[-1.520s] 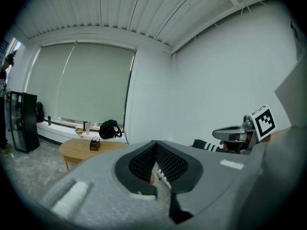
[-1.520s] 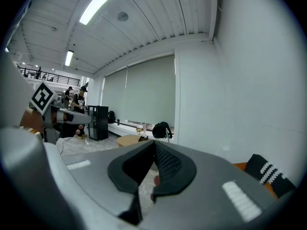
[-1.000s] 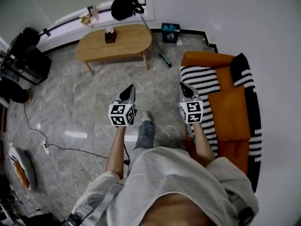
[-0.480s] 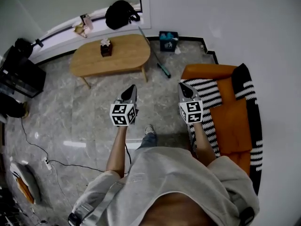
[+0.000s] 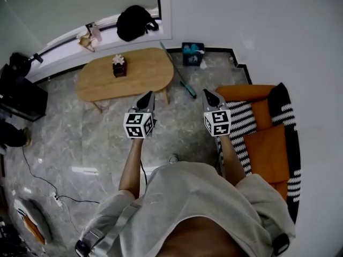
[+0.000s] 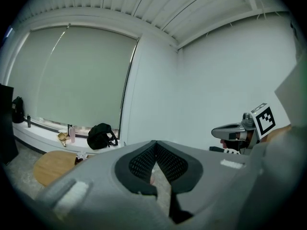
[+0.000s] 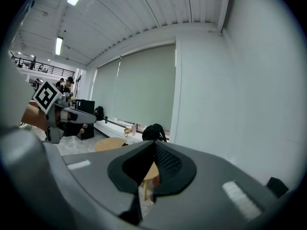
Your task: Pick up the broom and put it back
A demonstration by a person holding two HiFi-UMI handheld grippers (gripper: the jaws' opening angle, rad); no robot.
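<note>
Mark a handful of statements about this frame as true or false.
1. The right tongs hold the broom. False: the broom stands beyond the table, untouched, and these tongs are shut and empty.
2. The wooden table lies ahead of the left tongs. True.
3. The black bag sits on the table. False: it is on the window ledge.
4. The orange sofa is at the person's right. True.

Your head camera looks steeply down from above; both gripper cameras face nearly level, all three sharing the oval light-wood table (image 5: 144, 71).
</note>
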